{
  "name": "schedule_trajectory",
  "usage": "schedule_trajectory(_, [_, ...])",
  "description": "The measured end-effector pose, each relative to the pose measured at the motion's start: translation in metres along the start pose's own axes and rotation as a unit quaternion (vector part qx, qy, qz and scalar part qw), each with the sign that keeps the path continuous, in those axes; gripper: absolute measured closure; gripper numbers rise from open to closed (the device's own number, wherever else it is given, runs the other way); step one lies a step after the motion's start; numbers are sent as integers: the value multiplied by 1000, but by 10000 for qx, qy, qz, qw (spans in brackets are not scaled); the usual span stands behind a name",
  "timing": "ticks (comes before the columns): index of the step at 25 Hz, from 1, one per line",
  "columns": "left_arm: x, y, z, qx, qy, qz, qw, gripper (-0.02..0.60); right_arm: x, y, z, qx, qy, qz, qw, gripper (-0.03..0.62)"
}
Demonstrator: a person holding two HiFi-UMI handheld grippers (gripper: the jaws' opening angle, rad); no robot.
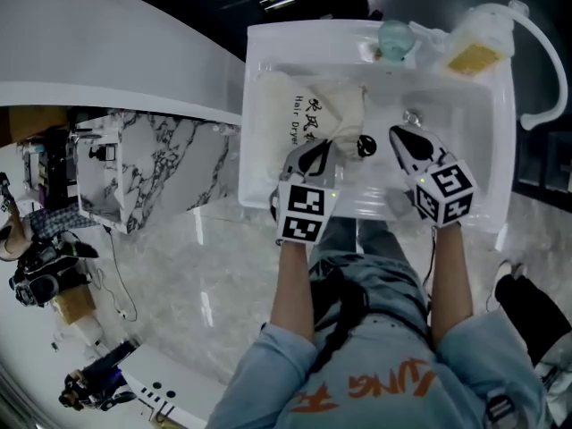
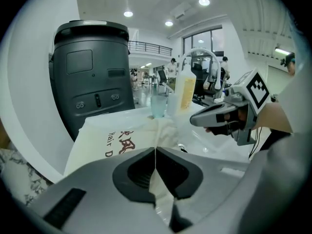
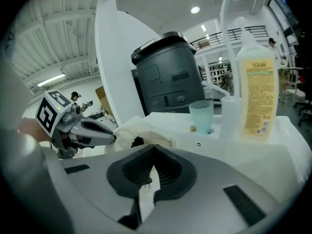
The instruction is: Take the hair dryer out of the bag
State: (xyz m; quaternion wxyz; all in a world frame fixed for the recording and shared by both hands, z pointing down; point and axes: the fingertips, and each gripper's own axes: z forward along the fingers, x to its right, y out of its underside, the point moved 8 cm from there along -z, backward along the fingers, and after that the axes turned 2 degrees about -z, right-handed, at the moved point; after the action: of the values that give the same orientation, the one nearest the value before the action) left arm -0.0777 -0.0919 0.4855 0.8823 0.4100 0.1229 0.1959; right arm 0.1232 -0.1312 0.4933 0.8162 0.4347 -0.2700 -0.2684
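A cream cloth bag (image 1: 295,114) printed "Hair Dryer" lies in the left half of a white sink (image 1: 465,123). Its crumpled mouth points right. A dark part (image 1: 365,144) shows at that mouth; I cannot tell whether it is the hair dryer. My left gripper (image 1: 331,147) is shut on the fabric at the bag's mouth. In the right gripper view its tip (image 3: 114,136) pinches the cream rim (image 3: 136,128). My right gripper (image 1: 399,134) hovers over the sink's bare right half, shut with nothing in it, a short way right of the bag's mouth.
A pale teal cup (image 1: 393,38) and a soap bottle with a yellow label (image 1: 474,52) stand on the sink's back rim. A white arched faucet (image 1: 545,70) rises at the right. A dark grey machine (image 2: 92,77) stands behind the sink. People stand on the floor at far left.
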Motion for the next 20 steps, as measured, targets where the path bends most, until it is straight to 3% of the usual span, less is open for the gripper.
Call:
schedule_trajectory(6, [-6, -3, -16, 184, 81, -142, 9997, 575, -19, 7, 28, -347, -396, -439, 9976, 592])
schedule_trajectory(9, [-9, -5, -22, 310, 78, -225, 9992, 575, -25, 14, 47, -597, -780, -564, 9936, 459])
schedule_trajectory(15, [-10, -4, -28, 372, 107, -244, 9990, 575, -32, 18, 84, -1048, -1215, -1172, 9801, 385])
schedule_trajectory(20, [-10, -1, -28, 365, 168, -275, 9988, 575, -46, 22, 112, -1572, -1683, -1758, 9571, 334])
